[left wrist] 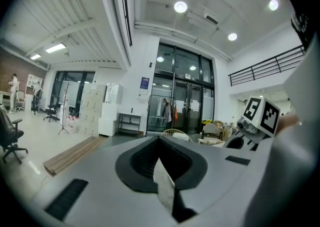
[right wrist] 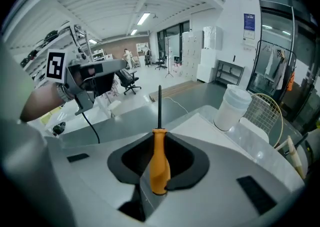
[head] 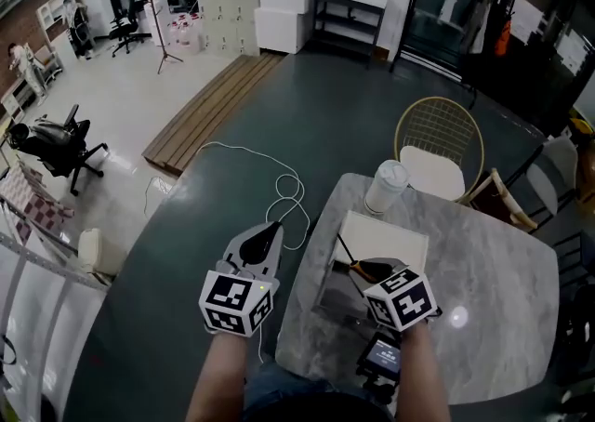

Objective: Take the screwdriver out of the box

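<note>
My right gripper point(head: 370, 271) is shut on the screwdriver's orange handle point(right wrist: 159, 163). Its thin dark shaft point(right wrist: 159, 102) points straight out past the jaws. In the head view the screwdriver point(head: 358, 265) hangs above the white box point(head: 390, 236) on the marble table point(head: 493, 290), clear of it. My left gripper point(head: 271, 230) is off the table's left side, over the dark floor, with its jaws closed together and nothing between them. In the left gripper view it point(left wrist: 160, 140) points level across the room.
A white lidded cup point(head: 386, 186) stands at the table's far edge, beyond the box. A gold wire chair point(head: 441, 143) sits behind the table. A white cable point(head: 279, 190) lies on the floor to the left. A wooden chair point(head: 507, 202) stands at the right.
</note>
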Tool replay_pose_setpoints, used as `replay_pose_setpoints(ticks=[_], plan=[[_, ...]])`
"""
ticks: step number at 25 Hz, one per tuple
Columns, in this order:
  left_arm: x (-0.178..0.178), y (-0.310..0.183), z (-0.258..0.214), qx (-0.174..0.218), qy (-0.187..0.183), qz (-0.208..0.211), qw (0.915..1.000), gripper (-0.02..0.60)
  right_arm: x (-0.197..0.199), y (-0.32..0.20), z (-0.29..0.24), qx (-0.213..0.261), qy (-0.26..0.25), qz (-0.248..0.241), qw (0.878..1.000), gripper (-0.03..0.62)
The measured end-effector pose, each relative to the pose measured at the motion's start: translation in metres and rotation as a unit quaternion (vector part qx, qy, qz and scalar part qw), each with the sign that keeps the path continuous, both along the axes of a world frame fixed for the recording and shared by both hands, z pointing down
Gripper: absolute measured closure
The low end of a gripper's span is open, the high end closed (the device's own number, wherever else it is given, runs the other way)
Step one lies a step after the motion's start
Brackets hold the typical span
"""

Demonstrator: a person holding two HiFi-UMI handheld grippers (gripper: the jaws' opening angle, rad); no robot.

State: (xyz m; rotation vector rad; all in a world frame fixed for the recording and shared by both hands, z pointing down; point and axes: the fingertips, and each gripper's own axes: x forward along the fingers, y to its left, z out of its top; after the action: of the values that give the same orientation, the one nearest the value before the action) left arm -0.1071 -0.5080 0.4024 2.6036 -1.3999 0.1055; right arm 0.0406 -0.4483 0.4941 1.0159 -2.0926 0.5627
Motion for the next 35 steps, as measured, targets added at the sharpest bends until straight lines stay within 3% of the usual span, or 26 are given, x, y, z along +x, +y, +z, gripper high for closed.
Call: replay_pose_setpoints(ticks=[7, 12, 15, 21, 24, 35], plan=[[0.021, -0.01, -0.027, 0.036, 0.005, 0.022, 0.9991, 0.569, 0.014, -0.015, -0.036, 0.056, -0.03, 0.025, 0.998, 0.507], [0.032, -0.014, -0.046, 0.058, 0.009, 0.04, 0.9975, 0.569, 0.015, -0.022, -0.073, 0.152, -0.059, 0.036, 0.986, 0.507], [0.038, -0.016, -0.053, 0.07, 0.013, 0.046, 0.9964, 0.569, 0.017, -0.024, -0.101, 0.241, -0.079, 0.037, 0.967, 0.507], [0.044, -0.018, -0.061, 0.087, 0.031, 0.044, 0.9947, 0.569, 0.021, -0.015, -0.148, 0.379, -0.178, 0.055, 0.907, 0.507], [0.052, -0.014, -0.062, 0.085, 0.031, 0.052, 0.9945, 0.569, 0.031, -0.011, -0.159, 0.396, -0.184, 0.071, 0.897, 0.507], [0.069, 0.005, -0.079, 0.106, 0.016, 0.058, 0.9926, 0.569, 0.102, 0.013, -0.169, 0.403, -0.134, 0.128, 0.896, 0.507]])
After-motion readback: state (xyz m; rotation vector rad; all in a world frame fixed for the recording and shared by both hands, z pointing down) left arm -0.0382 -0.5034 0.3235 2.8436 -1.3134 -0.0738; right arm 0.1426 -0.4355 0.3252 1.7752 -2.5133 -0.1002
